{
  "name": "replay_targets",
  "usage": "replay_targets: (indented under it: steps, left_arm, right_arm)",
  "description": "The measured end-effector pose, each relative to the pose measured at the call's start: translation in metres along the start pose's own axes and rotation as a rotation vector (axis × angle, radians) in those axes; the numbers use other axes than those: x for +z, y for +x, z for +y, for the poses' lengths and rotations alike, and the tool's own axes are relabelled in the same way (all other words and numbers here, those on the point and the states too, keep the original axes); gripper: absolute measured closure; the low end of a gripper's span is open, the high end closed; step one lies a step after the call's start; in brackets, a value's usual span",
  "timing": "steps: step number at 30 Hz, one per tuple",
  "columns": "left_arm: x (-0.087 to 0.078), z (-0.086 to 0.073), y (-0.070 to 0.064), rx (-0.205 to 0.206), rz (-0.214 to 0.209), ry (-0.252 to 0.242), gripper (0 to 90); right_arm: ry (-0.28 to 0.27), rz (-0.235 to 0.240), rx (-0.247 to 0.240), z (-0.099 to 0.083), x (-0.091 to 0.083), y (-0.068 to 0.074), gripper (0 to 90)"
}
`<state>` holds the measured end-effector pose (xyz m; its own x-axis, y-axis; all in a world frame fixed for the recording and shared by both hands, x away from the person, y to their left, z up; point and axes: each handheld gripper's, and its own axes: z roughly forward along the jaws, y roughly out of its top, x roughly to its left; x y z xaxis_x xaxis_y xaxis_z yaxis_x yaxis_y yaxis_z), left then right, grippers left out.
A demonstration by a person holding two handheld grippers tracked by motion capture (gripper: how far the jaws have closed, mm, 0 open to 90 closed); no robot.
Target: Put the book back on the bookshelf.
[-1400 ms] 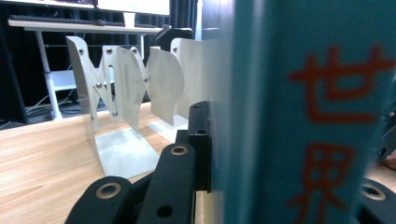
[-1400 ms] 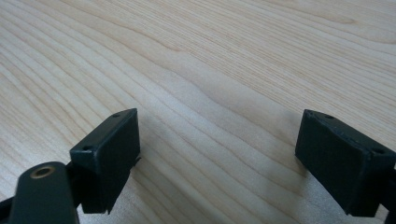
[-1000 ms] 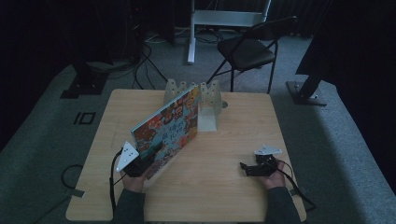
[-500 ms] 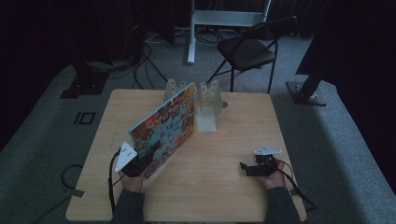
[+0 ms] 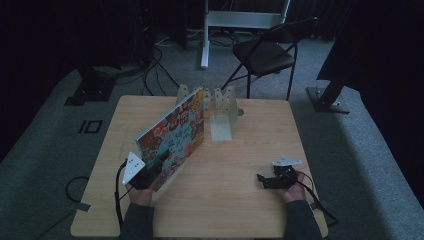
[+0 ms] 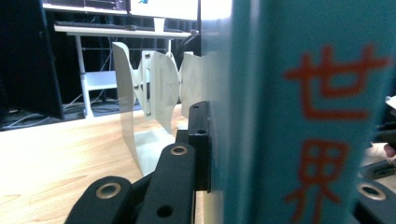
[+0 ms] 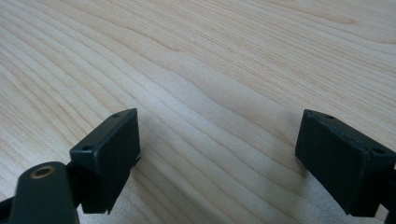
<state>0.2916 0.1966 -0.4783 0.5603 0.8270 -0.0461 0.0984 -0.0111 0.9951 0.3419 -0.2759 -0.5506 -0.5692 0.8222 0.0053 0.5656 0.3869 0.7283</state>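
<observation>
A large picture book (image 5: 172, 137) with a colourful cover stands on its edge, tilted, and runs diagonally across the left half of the wooden table (image 5: 250, 210). My left gripper (image 5: 150, 175) is shut on its near end. In the left gripper view the teal spine (image 6: 299, 116) with red characters sits between the jaws, one finger (image 6: 198, 140) pressed to its side. A white metal book rack (image 5: 220, 107) stands at the table's back edge, just past the book's far end. My right gripper (image 5: 264, 180) rests open on the table at front right, with bare wood between its fingers (image 7: 112, 154).
A black folding chair (image 5: 265, 55) stands behind the table. A white stand frame (image 5: 240, 20) is farther back. Dark stand bases (image 5: 327, 100) and cables (image 5: 150, 70) lie on the grey carpet around the table.
The book's far end has swung slightly to the left, held by my left gripper. The right gripper has not moved.
</observation>
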Motion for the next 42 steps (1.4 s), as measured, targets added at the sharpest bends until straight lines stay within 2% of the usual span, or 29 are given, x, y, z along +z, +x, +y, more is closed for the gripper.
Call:
replay_targets:
  steps: [14, 19, 42]
  left_arm:
    - [-0.0012, 0.0018, 0.0024, 0.003, 0.032, 0.000, 81.2]
    - [-0.0006, 0.0021, 0.0022, -0.002, 0.056, -0.002, 81.2]
    - [0.0075, 0.0039, 0.0050, -0.006, 0.095, 0.001, 81.2]
  right_arm:
    - [0.000, 0.000, 0.000, 0.0000, 0.0000, 0.0000, 13.6]
    - [0.000, 0.000, 0.000, 0.0000, 0.0000, 0.0000, 13.6]
    - [0.000, 0.001, 0.000, 0.0000, 0.0000, 0.0000, 13.6]
